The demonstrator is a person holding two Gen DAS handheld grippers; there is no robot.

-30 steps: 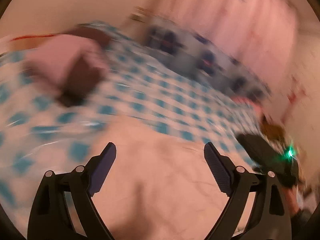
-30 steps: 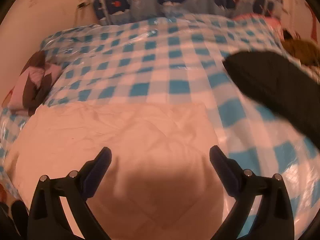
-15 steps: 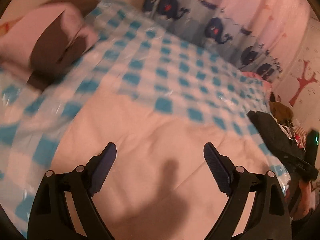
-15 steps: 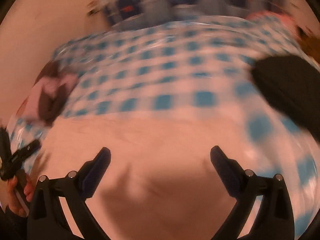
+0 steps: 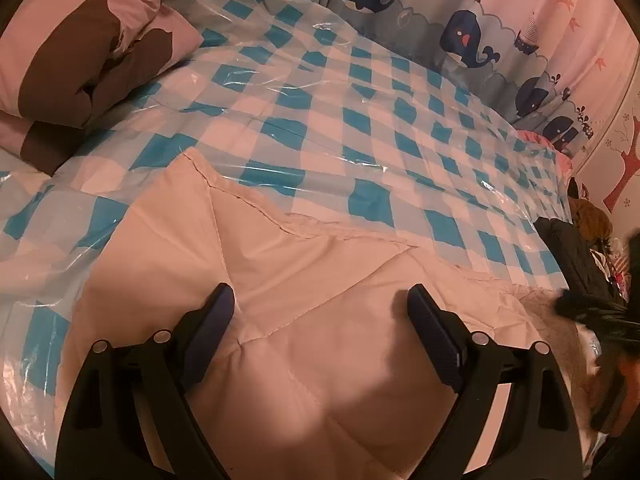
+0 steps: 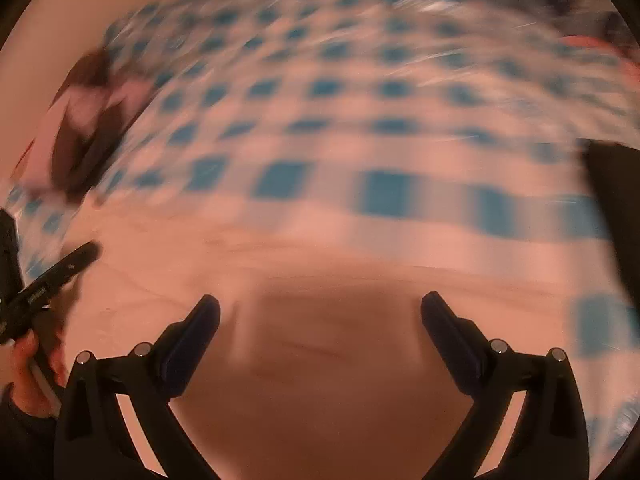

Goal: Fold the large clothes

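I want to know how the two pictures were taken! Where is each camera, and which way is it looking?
Left wrist: sits on the left gripper, looks down past its open fingers at the cream quilted garment on the checked cover.
Right wrist: sits on the right gripper, looks down, blurred; a hand shows at the left edge.
Shared: garment, cover, brown-and-pink pillow.

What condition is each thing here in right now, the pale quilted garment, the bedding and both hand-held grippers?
Left hand-held gripper: open, empty, above the garment.
Right hand-held gripper: open, empty.
Pale quilted garment: lying flat on the bed.
Checked plastic sheet: spread out, wrinkled.
Pink-and-brown bedding: bundled at the bed's corner.
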